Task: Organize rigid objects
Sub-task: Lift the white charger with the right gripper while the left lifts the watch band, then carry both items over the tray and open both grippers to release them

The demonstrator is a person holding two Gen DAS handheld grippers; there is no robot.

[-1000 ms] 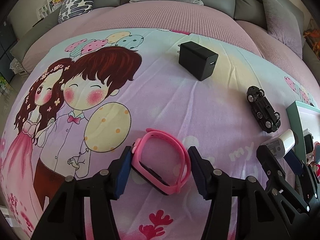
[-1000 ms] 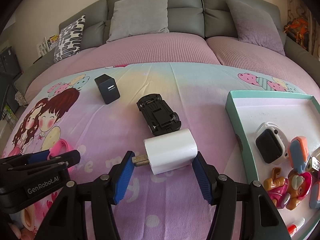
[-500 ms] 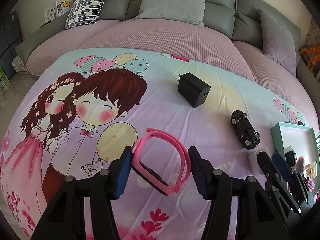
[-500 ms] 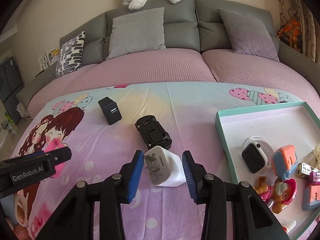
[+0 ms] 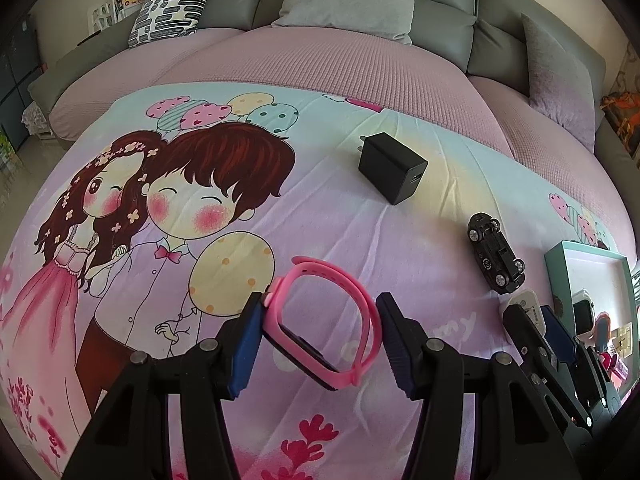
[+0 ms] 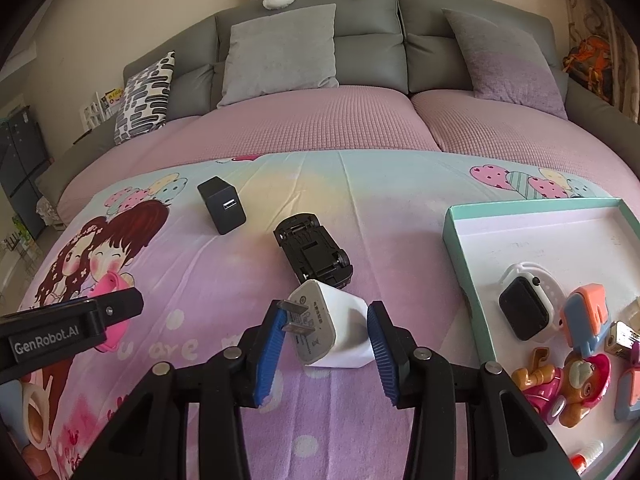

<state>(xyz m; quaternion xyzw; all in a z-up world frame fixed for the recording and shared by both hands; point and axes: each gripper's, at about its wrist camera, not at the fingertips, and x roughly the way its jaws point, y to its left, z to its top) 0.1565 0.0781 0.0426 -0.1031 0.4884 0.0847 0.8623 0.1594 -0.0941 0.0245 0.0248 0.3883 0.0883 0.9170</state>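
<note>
My left gripper (image 5: 318, 334) is shut on a pink smartwatch (image 5: 326, 322) and holds it above the cartoon bedsheet. My right gripper (image 6: 326, 340) is shut on a white plug charger (image 6: 330, 330), prongs pointing left, lifted off the sheet. The white charger also shows in the left wrist view (image 5: 524, 306) between the right gripper's fingers. A teal-rimmed tray (image 6: 454, 240) lies to the right and holds a white smartwatch (image 6: 524, 306), toy figures and other small items.
A black charger (image 6: 222, 210) and an upturned black toy car (image 6: 314, 254) lie on the sheet ahead. Grey sofa cushions and pillows stand at the back. The left gripper's body (image 6: 68, 328) reaches in at the left of the right wrist view.
My right gripper closed on the white charger and lifted it, turning it prongs-left. My left gripper rose with the pink watch in it; both views show more of the sofa.
</note>
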